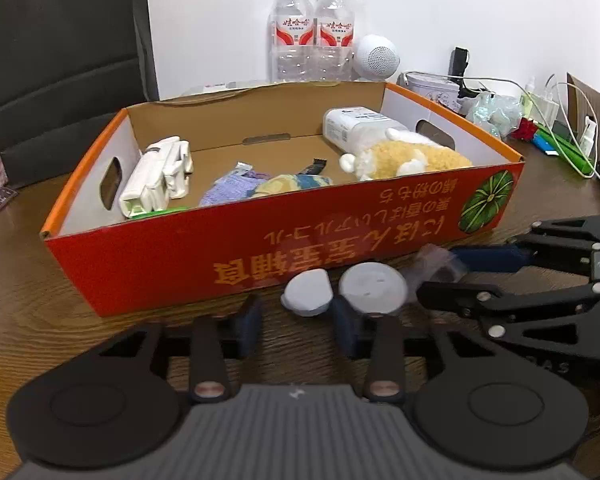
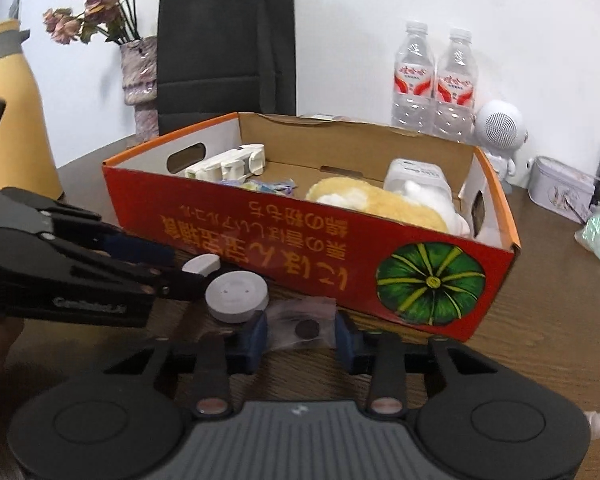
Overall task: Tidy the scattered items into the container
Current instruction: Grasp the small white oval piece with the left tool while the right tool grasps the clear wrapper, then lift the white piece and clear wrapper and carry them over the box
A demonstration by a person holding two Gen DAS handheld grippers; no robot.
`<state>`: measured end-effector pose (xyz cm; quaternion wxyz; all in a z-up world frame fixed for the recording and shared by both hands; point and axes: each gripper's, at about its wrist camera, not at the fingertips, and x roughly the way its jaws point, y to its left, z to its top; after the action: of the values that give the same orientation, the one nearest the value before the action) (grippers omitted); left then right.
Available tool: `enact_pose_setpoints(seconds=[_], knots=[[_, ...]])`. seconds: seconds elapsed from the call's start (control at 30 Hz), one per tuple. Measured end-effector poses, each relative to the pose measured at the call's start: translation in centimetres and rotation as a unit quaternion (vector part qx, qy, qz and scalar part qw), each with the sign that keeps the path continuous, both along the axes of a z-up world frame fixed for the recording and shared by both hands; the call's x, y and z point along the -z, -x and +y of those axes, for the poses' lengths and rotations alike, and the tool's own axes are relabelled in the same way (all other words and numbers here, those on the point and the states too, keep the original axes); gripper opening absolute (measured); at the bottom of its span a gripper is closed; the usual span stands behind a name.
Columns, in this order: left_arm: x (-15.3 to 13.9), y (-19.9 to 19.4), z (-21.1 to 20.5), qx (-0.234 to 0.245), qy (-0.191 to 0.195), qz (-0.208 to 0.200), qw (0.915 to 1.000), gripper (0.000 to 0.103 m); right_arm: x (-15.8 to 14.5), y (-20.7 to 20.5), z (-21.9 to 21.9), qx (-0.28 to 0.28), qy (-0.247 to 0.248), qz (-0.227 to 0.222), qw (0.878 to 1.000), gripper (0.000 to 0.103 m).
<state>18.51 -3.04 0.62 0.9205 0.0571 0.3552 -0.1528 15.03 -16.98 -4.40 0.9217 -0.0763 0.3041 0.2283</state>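
Scattered items left on the wooden table (image 1: 40, 300) come down to three small things, lying in a row just in front of the near wall of the red box (image 1: 260, 248), low in the middle of both views. They are a white oval piece (image 1: 306, 292), a round white disc (image 1: 372, 284) touching or almost touching it, and a clear bag (image 2: 300, 322) with a dark coin-like spot inside.

Both tools are down at table level, I'd guess so each can take one item in the same go. The left gripper (image 1: 298, 320) has its jaws drawn in around the oval piece. One pad looks to be against it, but a sliver of table shows on the other side, so I cannot tell if it is truly pinched. The right gripper (image 2: 300, 338) is clenched on the clear bag, both pads meeting the crinkled plastic. The disc lies between the two, untouched.

The box looks like a shallow cardboard tray with an orange rim, hand-holes in the end walls and a green pumpkin printed on the front. It sits close behind the items, so the lift over its wall should be short. Inside are a plush toy (image 1: 412, 156), a white bottle (image 1: 356, 124) on its side, a white plastic gadget (image 1: 156, 176) and some small packets — the middle of the floor is free.
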Motion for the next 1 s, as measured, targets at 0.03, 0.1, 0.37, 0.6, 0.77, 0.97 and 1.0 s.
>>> enact_pose_setpoints(seconds=[0.03,0.1,0.37,0.6,0.77,0.97,1.0], knots=[[0.0,-0.1,0.0,-0.002,0.003,0.001,1.0000,0.024,-0.1,0.1,0.1,-0.001,0.000,-0.002,1.000,0.022],[-0.1,-0.1,0.2,-0.006,0.012,0.005,0.9999,0.023,-0.2,0.2,0.0,-0.002,-0.002,-0.002,1.000,0.018],[-0.6,2.4,1.1,-0.034,-0.005,-0.005,0.9994,0.023,-0.8,1.6,-0.5,-0.003,-0.008,-0.005,1.000,0.011],[-2.0,9.5,2.3,-0.033,0.015,-0.029,0.9989,0.023,-1.4,5.7,-1.0,-0.026,-0.014,0.006,1.000,0.004],[-1.8,13.2,3.2,-0.035,0.029,-0.019,0.9988,0.023,-1.6,9.2,-1.0,-0.049,-0.006,0.039,0.998,0.026],[-1.4,12.4,3.7,-0.041,0.035,-0.009,0.9985,0.023,-2.9,8.4,-1.2,-0.083,-0.001,-0.004,0.997,0.045],[-1.3,12.3,3.7,-0.042,0.037,-0.007,0.9984,0.023,-3.0,8.3,-0.9,-0.104,-0.006,-0.006,0.995,0.050]])
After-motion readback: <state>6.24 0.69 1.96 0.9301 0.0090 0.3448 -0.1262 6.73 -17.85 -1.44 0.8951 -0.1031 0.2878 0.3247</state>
